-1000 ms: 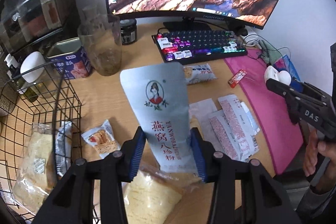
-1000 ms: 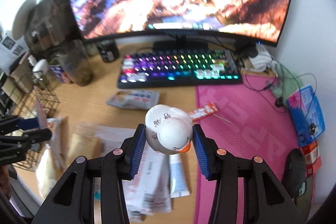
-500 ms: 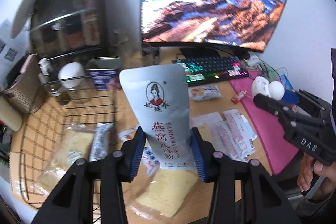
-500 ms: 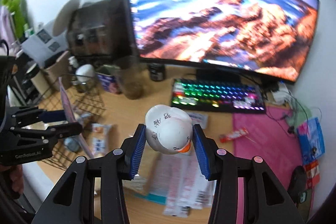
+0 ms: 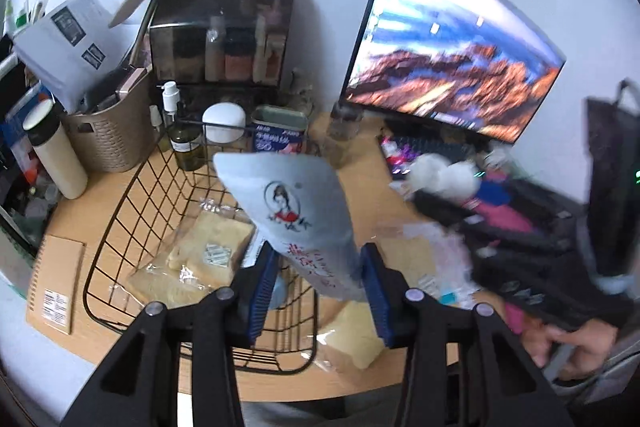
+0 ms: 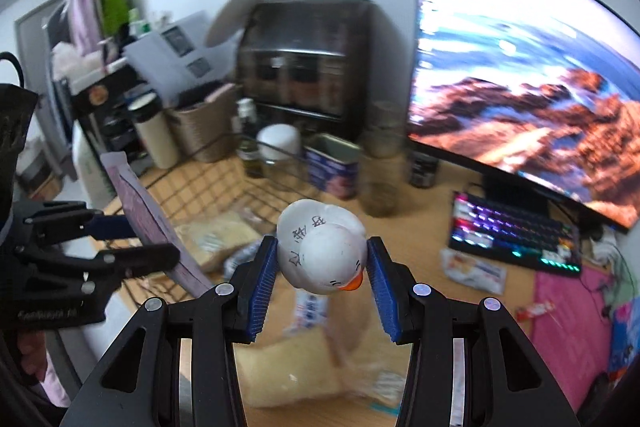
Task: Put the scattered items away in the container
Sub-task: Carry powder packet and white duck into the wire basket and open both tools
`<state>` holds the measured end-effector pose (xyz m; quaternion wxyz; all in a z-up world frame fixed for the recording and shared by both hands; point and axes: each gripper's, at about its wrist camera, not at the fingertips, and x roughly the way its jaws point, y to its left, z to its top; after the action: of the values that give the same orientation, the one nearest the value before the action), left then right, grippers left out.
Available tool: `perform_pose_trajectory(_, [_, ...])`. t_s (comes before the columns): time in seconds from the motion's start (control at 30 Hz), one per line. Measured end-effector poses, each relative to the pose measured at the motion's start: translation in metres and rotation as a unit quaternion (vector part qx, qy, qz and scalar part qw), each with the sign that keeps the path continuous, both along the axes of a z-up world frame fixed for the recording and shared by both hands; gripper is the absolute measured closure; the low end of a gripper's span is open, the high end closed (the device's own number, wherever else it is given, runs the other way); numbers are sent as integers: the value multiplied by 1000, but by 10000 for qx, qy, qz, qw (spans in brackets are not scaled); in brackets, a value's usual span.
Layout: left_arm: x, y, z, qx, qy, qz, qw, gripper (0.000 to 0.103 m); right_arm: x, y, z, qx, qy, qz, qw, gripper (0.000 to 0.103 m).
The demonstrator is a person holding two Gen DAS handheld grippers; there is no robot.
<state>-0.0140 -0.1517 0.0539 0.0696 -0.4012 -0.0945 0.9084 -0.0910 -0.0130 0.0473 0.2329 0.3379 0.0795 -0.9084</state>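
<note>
lit monitor (image 6: 520, 75), rgb keyboard (image 6: 516, 231), pink mat (image 6: 568, 327), brown bin (image 5: 114, 135).

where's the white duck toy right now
In the right wrist view the white duck toy sits centre frame, clamped between the right gripper pads, above the desk beside the black wire basket.

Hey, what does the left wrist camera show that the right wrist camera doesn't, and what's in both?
Only the left wrist view shows the notebook lying beside the wire basket, and the printed face of the pouch that the left hand-held gripper is shut on.

Only the right wrist view shows the writing on the white duck clamped in the right hand-held gripper, and the pink mat clearly.

Both show the basket with bread bags inside, the monitor, the lit keyboard, the pouch and the duck.
</note>
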Motion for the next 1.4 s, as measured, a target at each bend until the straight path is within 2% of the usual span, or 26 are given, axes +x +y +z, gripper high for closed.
perform_pose_trajectory(0.17, [8,-14,2,11,4,144,9999,55,5,-24,1,17,26,211,9998,57])
perform_pose_trajectory(0.37, [13,-43,-2,-165,-21,621,9979,55,3,-54,-7,71,-97,561,9984,57])
perform_pose_trajectory(0.63, [-7,-72,-40,-229,-424,915,9946,55,-13,-95,-37,208,-445,944,9943,57])
perform_pose_trajectory(0.83, [-17,-88,-53,-306,-479,980,9936,53,-31,-114,-56,329,-664,1064,9916,57])
perform_pose_trajectory(0.87, [-19,-89,-53,-331,-445,988,9936,50,-32,-116,-57,358,-649,1058,9916,56])
perform_pose_trajectory(0.9, [-19,-90,-52,-343,-400,1004,9936,41,-34,-117,-58,397,-621,1046,9918,56])
perform_pose_trajectory(0.93, [-20,-91,-51,-353,-357,1029,9934,38,-35,-118,-59,431,-623,1018,9919,56])
perform_pose_trajectory(1.03, [-22,-94,-50,-362,-352,1062,9931,37,-41,-118,-60,364,-694,954,9923,53])
perform_pose_trajectory(1.4, [-18,-82,-44,-474,-307,1032,9931,37,-36,-96,-43,233,-555,719,9956,53])
